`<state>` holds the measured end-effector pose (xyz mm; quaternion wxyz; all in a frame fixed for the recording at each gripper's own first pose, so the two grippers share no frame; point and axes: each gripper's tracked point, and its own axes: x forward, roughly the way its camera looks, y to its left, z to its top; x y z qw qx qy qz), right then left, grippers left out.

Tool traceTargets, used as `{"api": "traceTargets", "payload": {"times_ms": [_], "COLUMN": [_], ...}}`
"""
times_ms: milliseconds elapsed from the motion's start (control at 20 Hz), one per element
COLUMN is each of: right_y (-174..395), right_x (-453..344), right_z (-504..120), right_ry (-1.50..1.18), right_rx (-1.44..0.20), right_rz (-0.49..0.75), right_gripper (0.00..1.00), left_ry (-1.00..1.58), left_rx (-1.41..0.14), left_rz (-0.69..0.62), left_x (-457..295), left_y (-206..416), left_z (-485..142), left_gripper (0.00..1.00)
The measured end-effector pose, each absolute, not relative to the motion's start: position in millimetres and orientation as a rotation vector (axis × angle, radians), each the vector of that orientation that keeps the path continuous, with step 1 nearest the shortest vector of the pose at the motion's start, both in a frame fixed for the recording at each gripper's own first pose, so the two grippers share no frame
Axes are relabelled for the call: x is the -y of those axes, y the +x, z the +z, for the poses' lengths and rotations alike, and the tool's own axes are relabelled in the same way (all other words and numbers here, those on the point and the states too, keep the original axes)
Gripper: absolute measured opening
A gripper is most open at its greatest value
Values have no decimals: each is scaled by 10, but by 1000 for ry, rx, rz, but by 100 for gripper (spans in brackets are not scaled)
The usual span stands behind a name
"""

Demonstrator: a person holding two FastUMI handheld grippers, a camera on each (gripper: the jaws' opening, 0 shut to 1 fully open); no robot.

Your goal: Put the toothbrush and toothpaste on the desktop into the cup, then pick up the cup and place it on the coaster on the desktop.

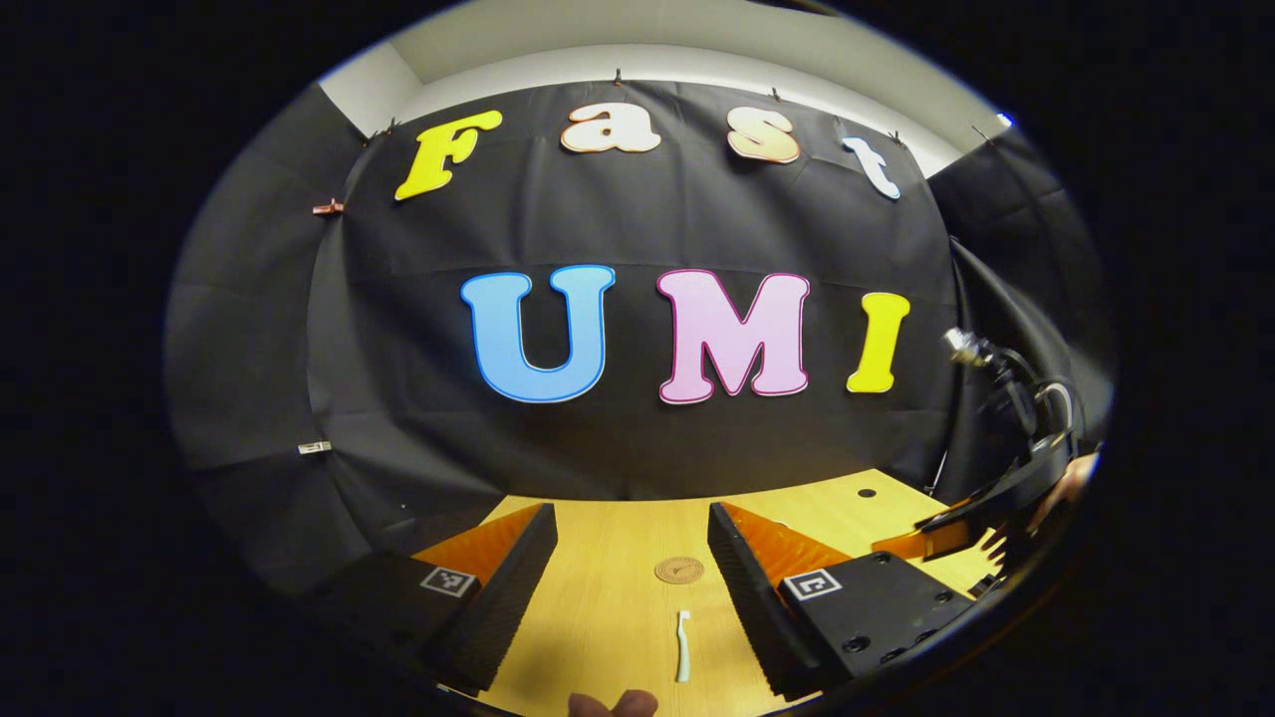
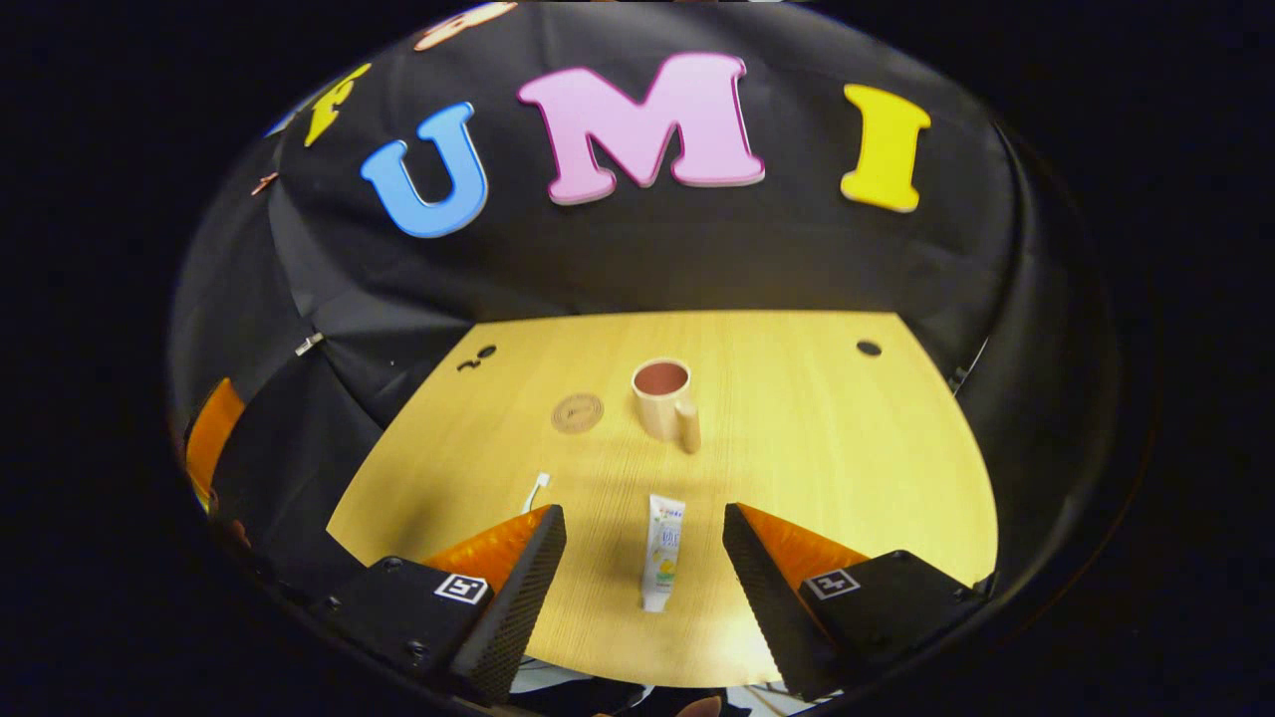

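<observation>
While nothing has been lifted yet, here is how the scene stands.

Tabletop: the wooden tabletop (image 2: pixel 817 468) carries everything, and all four task things lie apart from one another.

Cup: the cup (image 2: pixel 662 396) stands upright toward the far edge, around the middle, handle turned to the near side. It looks empty inside.

Toothpaste: the toothpaste (image 2: pixel 662 553) lies flat near the near edge, cap end nearest that edge, in line with the cup.

Coaster: the round coaster (image 2: pixel 578 412) sits just beside the cup in the right gripper view, bare on top; the left gripper view has it too (image 1: pixel 679 570).

Toothbrush: the toothbrush (image 1: pixel 682 645) lies flat near the near edge, between coaster and camera in the left gripper view; its head end peeks out past a finger in the right gripper view (image 2: pixel 536 490).

Progress: by my reading the job is at the very start. Brush and paste still need to go into the cup, then cup onto coaster.

Right gripper: the right gripper (image 2: pixel 644 543) has fingers wide apart, holding nothing, with the toothpaste framed in the gap between them.

Left gripper: the left gripper (image 1: pixel 630 543) is also spread wide, holding nothing, lined up over the toothbrush.
</observation>
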<state>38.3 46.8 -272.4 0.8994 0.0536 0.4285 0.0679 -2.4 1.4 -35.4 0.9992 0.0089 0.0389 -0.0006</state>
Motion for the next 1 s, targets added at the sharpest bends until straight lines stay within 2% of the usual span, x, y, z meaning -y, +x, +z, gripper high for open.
{"api": "traceTargets", "payload": {"times_ms": [200, 600, 1000], "right_y": [494, 655, 644], "right_x": [-386, -305, -385], "right_z": [-3477, -4425, -4741], "right_ry": [123, 118, 153], "right_rx": [-1048, -1264, -1378], "right_rz": [115, 89, 117], "right_gripper": [97, 96, 72], "left_ry": [34, 41, 38], "left_rx": [-121, -212, -261], "left_rz": [19, 49, 63], "left_x": [-51, 21, 202], "left_y": [-27, 87, 217], "left_z": [-532, -854, -1087], "left_gripper": [96, 96, 96]}}
